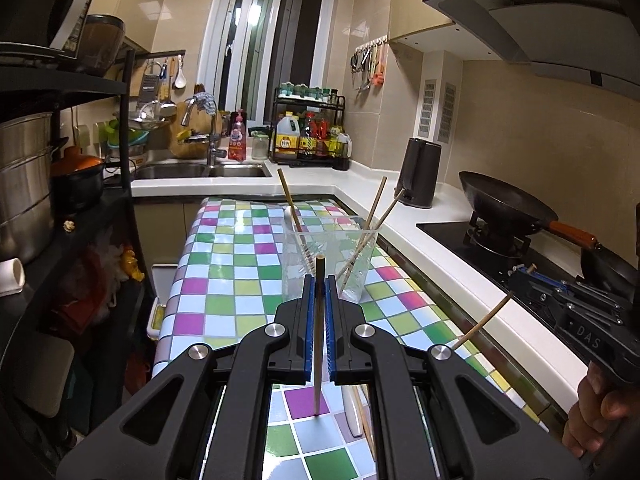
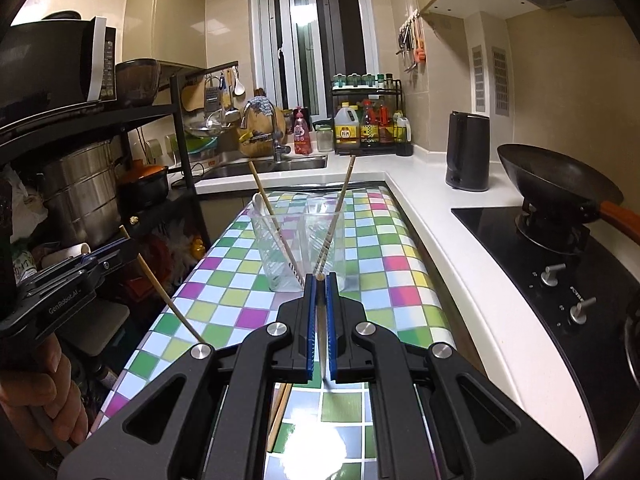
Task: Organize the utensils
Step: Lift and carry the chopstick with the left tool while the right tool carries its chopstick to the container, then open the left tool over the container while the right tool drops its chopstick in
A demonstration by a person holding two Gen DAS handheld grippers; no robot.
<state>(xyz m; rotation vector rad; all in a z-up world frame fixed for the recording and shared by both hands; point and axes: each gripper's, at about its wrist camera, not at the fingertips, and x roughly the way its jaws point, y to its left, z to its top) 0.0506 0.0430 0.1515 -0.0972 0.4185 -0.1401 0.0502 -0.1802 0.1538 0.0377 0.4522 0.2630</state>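
Observation:
Two clear plastic cups stand on the checkered table (image 1: 224, 296). The left cup (image 2: 276, 256) holds a chopstick and a white spoon (image 2: 259, 202). The right cup (image 2: 326, 240) holds chopsticks. My left gripper (image 1: 319, 280) is shut on a wooden chopstick (image 1: 318, 340), held upright just short of the cups (image 1: 328, 264). My right gripper (image 2: 320, 278) is shut on another chopstick (image 2: 321, 320), its tip near the right cup. Each gripper shows in the other's view, holding its chopstick (image 1: 484, 322) (image 2: 164, 292). More chopsticks (image 2: 278, 412) and a white spoon (image 1: 352, 412) lie on the table under the grippers.
A white counter (image 2: 440, 216) runs along the right with a dark kettle (image 2: 467, 152), a wok (image 2: 556, 184) on the stove and a bottle rack (image 2: 368, 124). A sink (image 2: 256, 170) lies behind. A black shelf (image 2: 100, 128) with pots stands left.

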